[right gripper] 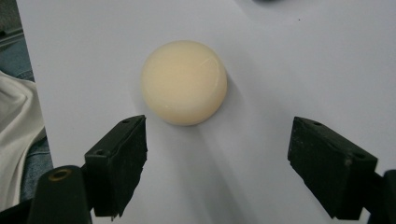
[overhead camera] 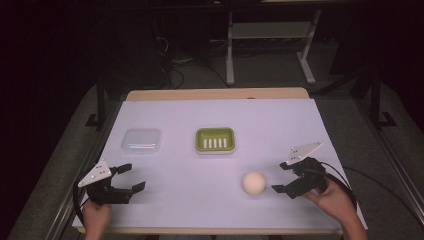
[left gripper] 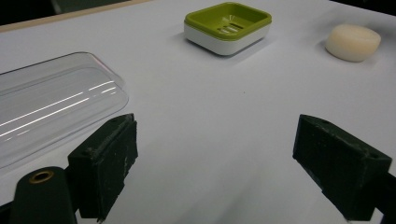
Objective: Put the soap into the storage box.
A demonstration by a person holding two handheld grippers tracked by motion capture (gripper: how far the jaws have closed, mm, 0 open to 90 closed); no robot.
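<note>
Both grippers gape: right gripper point(overhead camera: 283, 177) near, seemingly off, the soap point(overhead camera: 254, 183).

— What's in front of you on the counter point(overhead camera: 280, 120)?
— At the back, the clear lid point(overhead camera: 141, 140) lies left of the soap dish point(overhead camera: 215, 139). Nearer you, right of centre, the soap bar point(overhead camera: 254, 183) sits just before your right tongs point(overhead camera: 283, 177) — your left tongs point(overhead camera: 132, 176) near the lid.

Table sheet point(overhead camera: 200, 195) brightly lit, surroundings dark — soft shadows, glare streaks on clear lid point(left gripper: 51, 107).
</note>
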